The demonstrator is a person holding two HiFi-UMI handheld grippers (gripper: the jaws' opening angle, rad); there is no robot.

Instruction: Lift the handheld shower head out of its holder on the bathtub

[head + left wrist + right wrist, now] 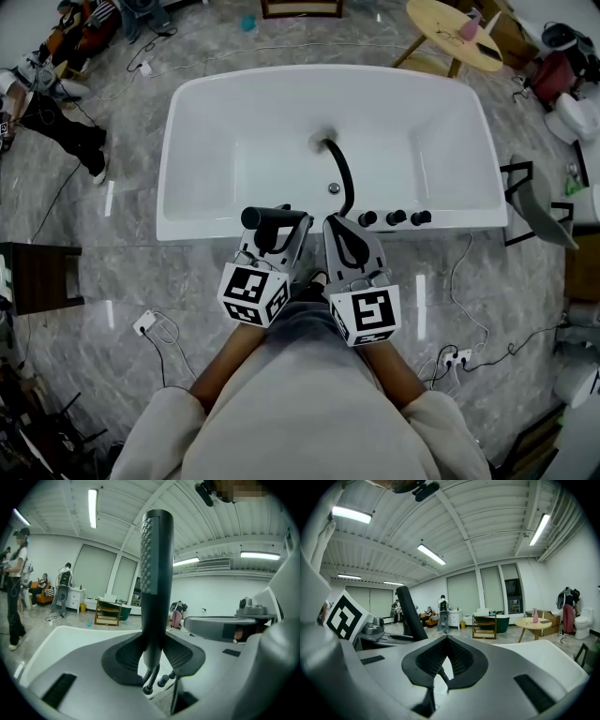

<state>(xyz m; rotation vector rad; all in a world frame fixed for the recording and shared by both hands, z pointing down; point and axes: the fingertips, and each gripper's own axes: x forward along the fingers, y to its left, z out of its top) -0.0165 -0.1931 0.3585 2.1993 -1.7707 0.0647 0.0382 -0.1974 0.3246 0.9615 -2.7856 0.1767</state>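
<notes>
Gripping tool: the left gripper [284, 223] is clenched on the shower head [155, 569] – both dark ribbed pads are pressed against the lower part of its black handle.
Shower head: a black stick-shaped handle with a dimpled upper part; in the left gripper view it stands upright between the jaws, and a thin black line is attached at its lower end.
Where it is: the shower head is held just over the near rim of the bathtub [197, 122], left of the controls; its holder cannot be made out.
Other tool: the right gripper [443, 660] is closed and empty – its pads meet at the tips with only a slit between them. It is held just beside the left one.
Marker cubes: one black-and-white cube [253, 292] is seen on the left gripper, another [367, 314] on the right.
Rim fittings: three black knobs [396, 217] are set in a row on the near rim, right of both grippers.
Curved black tube [342, 173]: it arcs from the rim over the tub's middle; hose or spout cannot be told.
Bathtub: white, rectangular, with rounded corners.
Surroundings: a grey marbled floor [122, 281] lies around the tub, and a round wooden table [450, 23] stands beyond its far right corner.
</notes>
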